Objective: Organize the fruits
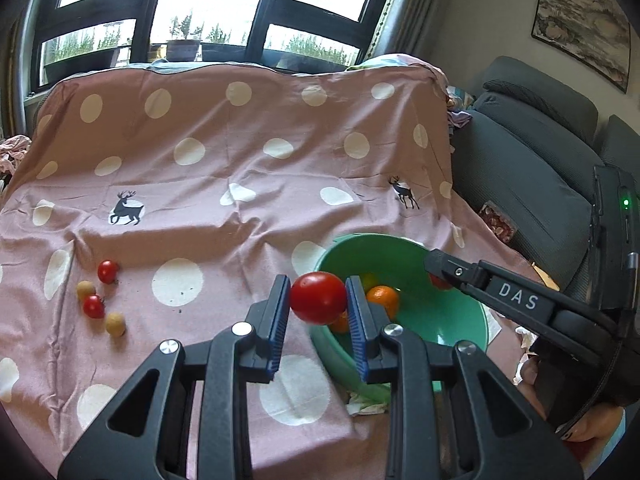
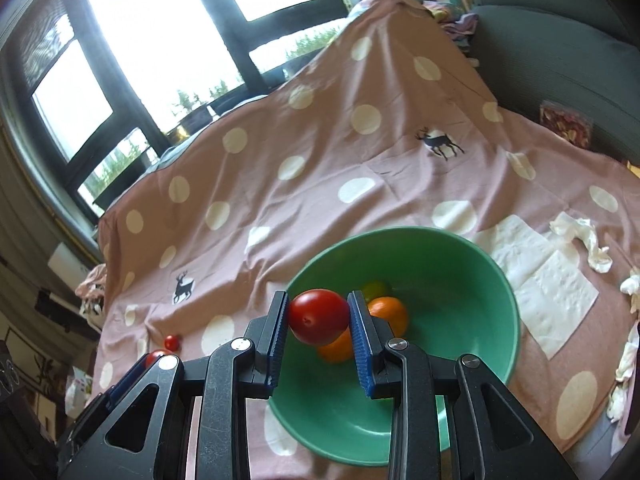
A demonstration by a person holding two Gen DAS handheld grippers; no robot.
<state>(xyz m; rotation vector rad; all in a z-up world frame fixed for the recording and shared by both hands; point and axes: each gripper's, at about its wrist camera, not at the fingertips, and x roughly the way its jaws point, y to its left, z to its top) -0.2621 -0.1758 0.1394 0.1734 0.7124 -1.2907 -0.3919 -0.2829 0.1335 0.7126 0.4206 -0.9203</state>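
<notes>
My left gripper is shut on a red tomato, held just left of the green bowl's rim. An orange lies in the bowl. My right gripper is shut on another red tomato above the bowl, which holds two oranges and a yellow-green fruit. On the cloth at the left lie two cherry tomatoes and two small tan fruits. The right gripper also shows over the bowl in the left wrist view.
A pink polka-dot cloth covers the table. White paper napkins and crumpled tissues lie right of the bowl. A grey sofa stands to the right, and dark-framed windows are behind.
</notes>
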